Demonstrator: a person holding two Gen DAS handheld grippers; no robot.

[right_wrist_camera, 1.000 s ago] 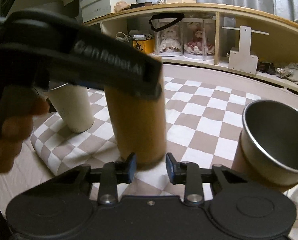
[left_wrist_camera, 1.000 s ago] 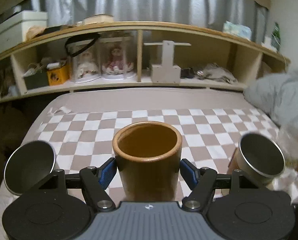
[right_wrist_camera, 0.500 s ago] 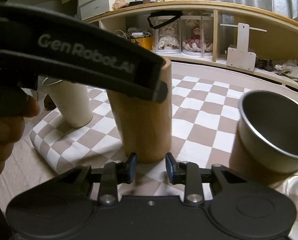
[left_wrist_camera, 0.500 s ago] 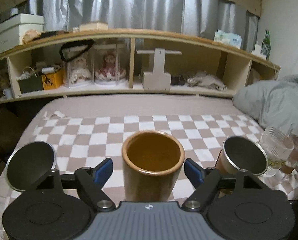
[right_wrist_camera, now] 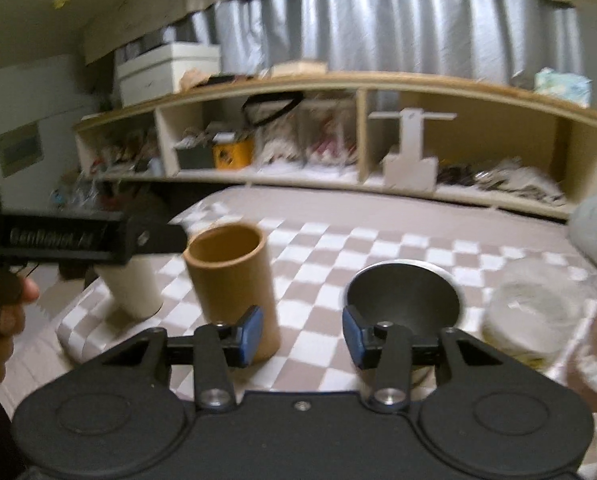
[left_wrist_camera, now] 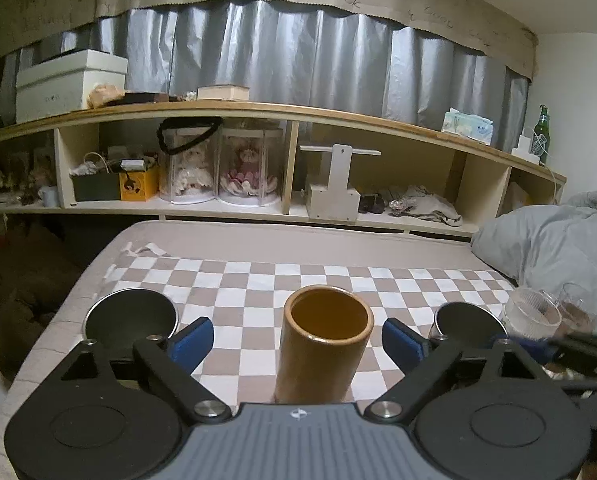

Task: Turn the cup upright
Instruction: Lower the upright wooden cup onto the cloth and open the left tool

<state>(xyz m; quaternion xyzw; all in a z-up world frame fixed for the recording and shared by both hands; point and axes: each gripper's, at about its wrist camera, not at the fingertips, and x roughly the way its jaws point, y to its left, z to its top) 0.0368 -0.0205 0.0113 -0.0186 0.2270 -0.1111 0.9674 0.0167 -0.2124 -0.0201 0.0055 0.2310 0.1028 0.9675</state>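
Note:
A tall brown cup [left_wrist_camera: 322, 344] stands upright, mouth up, on the checkered cloth [left_wrist_camera: 258, 280]. My left gripper [left_wrist_camera: 296, 344] is open, its blue pads well apart on either side of the cup and not touching it. In the right wrist view the brown cup [right_wrist_camera: 232, 286] stands left of centre. My right gripper [right_wrist_camera: 302, 334] is open and empty, between the cup and a steel cup [right_wrist_camera: 404, 300].
A cream tumbler [right_wrist_camera: 136, 292] stands left of the brown cup, a steel cup [left_wrist_camera: 468, 320] to its right. Clear glasses [left_wrist_camera: 532, 316] sit at the far right by a grey duvet [left_wrist_camera: 550, 236]. A wooden shelf [left_wrist_camera: 298, 200] runs behind the bed.
My left gripper opened wider and drew back from the brown cup. My right gripper opened, rose and pulled back from the cup's base.

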